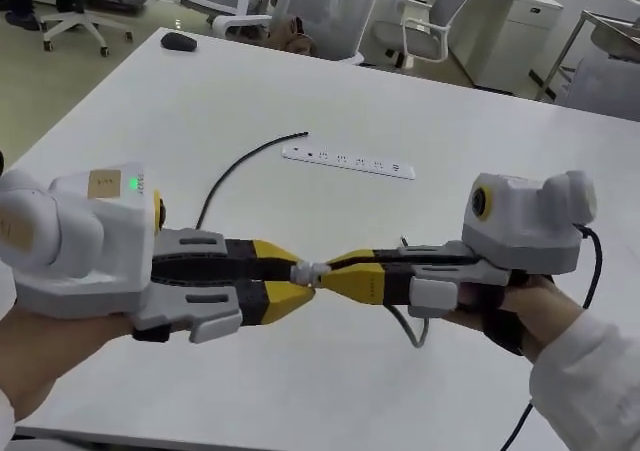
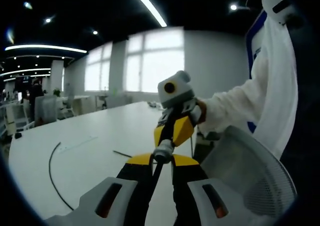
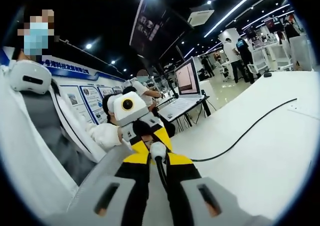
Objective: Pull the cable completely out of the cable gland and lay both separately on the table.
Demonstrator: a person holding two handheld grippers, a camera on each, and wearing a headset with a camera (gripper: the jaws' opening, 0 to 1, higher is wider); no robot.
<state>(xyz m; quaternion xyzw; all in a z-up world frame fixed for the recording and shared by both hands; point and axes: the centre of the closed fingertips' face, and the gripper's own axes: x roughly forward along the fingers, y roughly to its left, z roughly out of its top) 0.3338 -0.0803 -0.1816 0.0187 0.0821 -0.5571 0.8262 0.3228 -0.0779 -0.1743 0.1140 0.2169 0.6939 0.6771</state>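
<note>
A small whitish cable gland (image 1: 312, 271) hangs above the white table (image 1: 300, 391), between the yellow tips of both grippers, which meet nose to nose. From the left, my left gripper (image 1: 293, 274) is shut on the cable gland (image 2: 163, 149). Opposite it, my right gripper (image 1: 335, 270) is shut on the cable just behind the gland (image 3: 157, 150). A dark cable (image 3: 161, 175) runs back between the right jaws. A grey loop of cable (image 1: 414, 333) hangs under that gripper. In each gripper view the other gripper faces the camera.
A loose black cable (image 1: 240, 166) curves across the middle of the table, next to a white power strip (image 1: 347, 160). A dark mouse (image 1: 178, 41) lies at the far left corner. Office chairs (image 1: 430, 21) stand beyond the far edge.
</note>
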